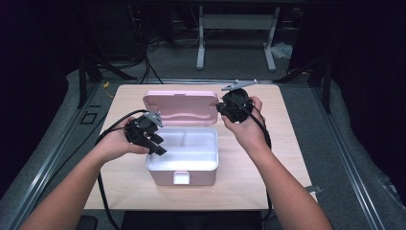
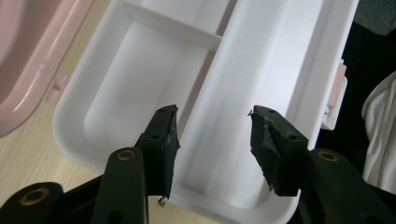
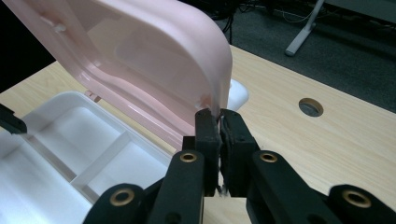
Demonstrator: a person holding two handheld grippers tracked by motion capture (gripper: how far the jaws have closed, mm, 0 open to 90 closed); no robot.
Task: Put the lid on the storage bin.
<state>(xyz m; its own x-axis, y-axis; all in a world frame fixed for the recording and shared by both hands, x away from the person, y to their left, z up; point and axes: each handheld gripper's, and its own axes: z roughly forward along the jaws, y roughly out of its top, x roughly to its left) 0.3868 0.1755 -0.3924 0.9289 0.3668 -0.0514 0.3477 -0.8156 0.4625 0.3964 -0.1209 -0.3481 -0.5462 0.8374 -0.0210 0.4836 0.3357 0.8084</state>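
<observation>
Pink lid [image 1: 181, 107] raised, pinched by right tool [image 3: 219, 122], left tool [image 2: 212, 135] wide over white divided tray [image 1: 207, 163], light wood counter [image 1: 282, 153]

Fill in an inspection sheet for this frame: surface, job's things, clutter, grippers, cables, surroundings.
Surface: light wooden table, with a round hole in it.
Job's things: pink box open, its lid raised; white divided tray inside, with nothing seen in its compartments.
Clutter: nothing seen on the table besides the box.
Grippers: left gripper open, jaws apart over the tray; right gripper shut on the lid's edge.
Cables: black cable trails from the left gripper off the table's left side; another runs along the right forearm.
Surroundings: dark room, grey floor, a white table frame behind, loose cables on the floor.
</observation>
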